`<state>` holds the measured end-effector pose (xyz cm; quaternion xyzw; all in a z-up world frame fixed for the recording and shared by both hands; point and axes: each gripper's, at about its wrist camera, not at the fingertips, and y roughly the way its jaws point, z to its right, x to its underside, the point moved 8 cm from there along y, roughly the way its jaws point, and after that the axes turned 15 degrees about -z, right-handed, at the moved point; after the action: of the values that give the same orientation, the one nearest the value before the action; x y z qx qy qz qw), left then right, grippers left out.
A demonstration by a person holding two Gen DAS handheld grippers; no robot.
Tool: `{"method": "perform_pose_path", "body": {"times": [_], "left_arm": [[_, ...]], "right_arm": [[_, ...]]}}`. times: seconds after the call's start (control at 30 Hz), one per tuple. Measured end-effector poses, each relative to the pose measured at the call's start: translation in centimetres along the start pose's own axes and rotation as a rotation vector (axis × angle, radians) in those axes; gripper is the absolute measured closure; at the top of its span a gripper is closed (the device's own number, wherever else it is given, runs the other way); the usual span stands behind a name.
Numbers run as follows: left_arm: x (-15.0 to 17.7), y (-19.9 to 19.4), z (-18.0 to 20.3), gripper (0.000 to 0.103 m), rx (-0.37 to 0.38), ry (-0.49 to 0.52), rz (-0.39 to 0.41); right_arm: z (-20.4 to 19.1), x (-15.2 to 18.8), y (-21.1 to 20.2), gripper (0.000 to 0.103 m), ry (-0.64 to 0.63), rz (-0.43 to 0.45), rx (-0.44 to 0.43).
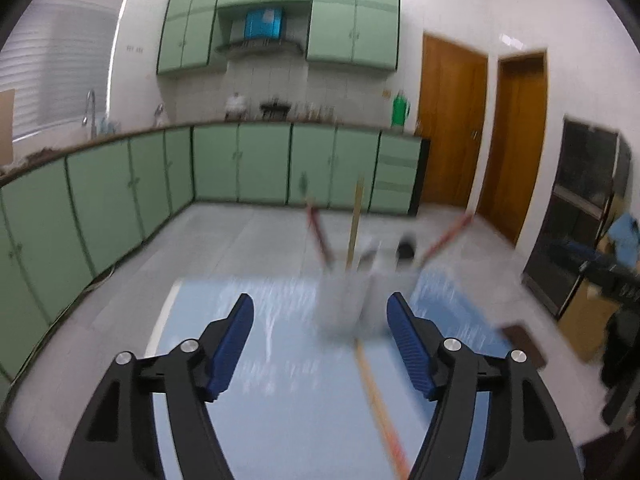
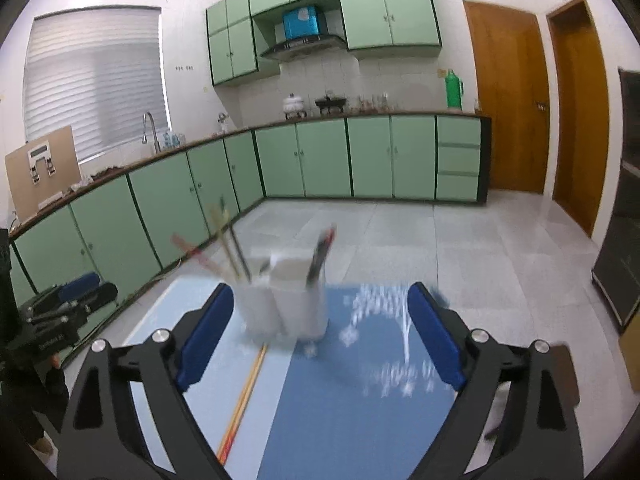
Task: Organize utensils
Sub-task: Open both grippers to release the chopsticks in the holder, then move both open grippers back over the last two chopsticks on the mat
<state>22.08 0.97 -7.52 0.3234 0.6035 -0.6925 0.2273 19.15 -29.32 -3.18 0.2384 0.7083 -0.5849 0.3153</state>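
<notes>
A white utensil holder [image 1: 352,304] [image 2: 284,300] stands on a blue mat [image 1: 264,360] [image 2: 344,392], blurred by motion. Red and wooden utensils [image 1: 354,224] [image 2: 320,254] stick up out of it. A pair of chopsticks [image 1: 380,404] [image 2: 244,396] lies flat on the mat in front of the holder. My left gripper [image 1: 320,312] is open and empty, just short of the holder. My right gripper [image 2: 320,304] is open and empty, the holder between its fingers' line of sight. The left gripper also shows at the left edge of the right wrist view [image 2: 60,312].
The mat lies on a white table [image 1: 120,344] [image 2: 120,332]. Green base cabinets [image 1: 240,164] [image 2: 320,156] run along the far wall and the left. Wooden doors [image 1: 452,120] [image 2: 508,100] stand at the right. A dark cabinet [image 1: 580,216] stands at the far right.
</notes>
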Motion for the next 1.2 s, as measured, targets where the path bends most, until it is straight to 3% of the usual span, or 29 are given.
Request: {"method": "perform_pose_path", "body": {"times": [0.2, 0.4, 0.57, 1.2], "left_arm": [[8.8, 4.2, -2.2, 0.034, -0.025, -0.062, -0.204], [13.4, 6.4, -3.3, 0.034, -0.057, -0.085, -0.292], [15.0, 7.4, -3.9, 0.034, -0.066, -0.095, -0.326], [16.5, 7.9, -5.7, 0.034, -0.077, -0.097, -0.389]], "right_arm": [[-1.8, 8.6, 3.2, 0.014, 0.074, -0.138, -0.034], [-4.7, 14.9, 6.8, 0.014, 0.083, -0.263, -0.025], [-6.0, 17.2, 8.7, 0.014, 0.083, -0.310, 0.000], [-8.3, 19.3, 10.5, 0.014, 0.011, -0.405, 0.030]]}}
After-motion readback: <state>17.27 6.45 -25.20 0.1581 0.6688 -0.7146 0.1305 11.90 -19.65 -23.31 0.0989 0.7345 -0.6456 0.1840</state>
